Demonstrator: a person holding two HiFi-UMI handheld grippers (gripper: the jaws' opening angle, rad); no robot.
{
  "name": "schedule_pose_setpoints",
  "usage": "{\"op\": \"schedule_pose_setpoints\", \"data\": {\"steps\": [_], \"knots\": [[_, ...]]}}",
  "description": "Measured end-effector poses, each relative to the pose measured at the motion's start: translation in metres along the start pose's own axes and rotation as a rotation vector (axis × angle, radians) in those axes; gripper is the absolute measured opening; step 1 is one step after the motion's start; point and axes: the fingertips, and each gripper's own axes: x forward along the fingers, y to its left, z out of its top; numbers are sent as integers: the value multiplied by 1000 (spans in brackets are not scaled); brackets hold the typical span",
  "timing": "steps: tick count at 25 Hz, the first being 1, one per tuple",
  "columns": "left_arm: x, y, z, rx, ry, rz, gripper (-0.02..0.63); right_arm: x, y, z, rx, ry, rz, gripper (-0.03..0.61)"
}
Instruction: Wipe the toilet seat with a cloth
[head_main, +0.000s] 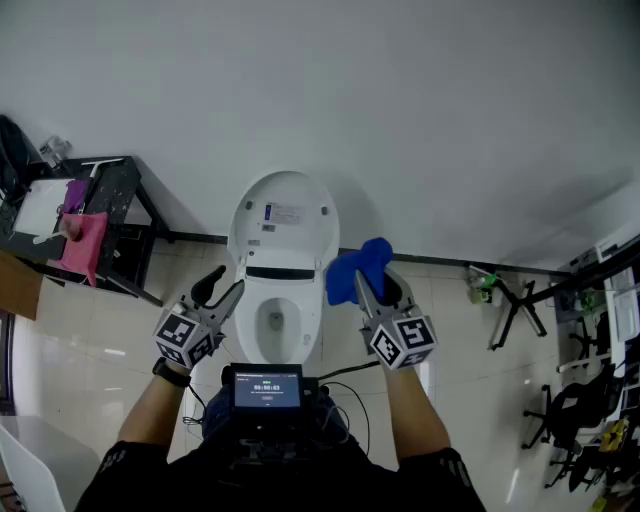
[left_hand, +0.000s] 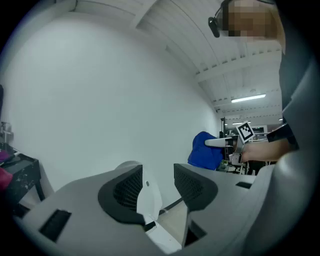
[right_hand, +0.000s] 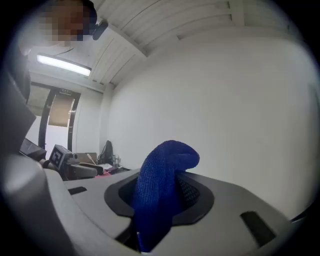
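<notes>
A white toilet (head_main: 280, 262) stands against the wall with its lid raised and the seat (head_main: 252, 322) down around the bowl. My right gripper (head_main: 378, 288) is shut on a blue cloth (head_main: 356, 266), held in the air to the right of the toilet; the cloth (right_hand: 161, 189) fills the space between its jaws. My left gripper (head_main: 220, 291) hovers at the toilet's left side, open, with nothing between its fingers (left_hand: 129, 189). Through that gap I see the raised toilet lid (left_hand: 149, 200). The blue cloth (left_hand: 206, 151) and right gripper also appear at the right of the left gripper view.
A black side table (head_main: 105, 215) with a pink cloth (head_main: 84, 244) stands at the left by the wall. A small screen device (head_main: 267, 388) hangs at the person's chest. Folded black stands (head_main: 515, 305) and office chairs (head_main: 570, 410) lie at the right on the tiled floor.
</notes>
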Motion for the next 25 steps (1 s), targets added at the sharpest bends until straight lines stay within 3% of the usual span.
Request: {"op": "schedule_pose_setpoints", "data": {"steps": [7, 17, 21, 25], "knots": [[6, 7, -22, -10, 28, 4, 187, 44, -22, -62, 2, 117, 11, 143], [1, 28, -66, -64, 102, 53, 187, 94, -51, -196, 45, 351, 0, 143], [3, 33, -73, -131, 116, 93, 187, 109, -57, -253, 52, 453, -1, 143], [-2, 44, -104, -115, 143, 110, 187, 120, -68, -314, 48, 563, -6, 143]]}}
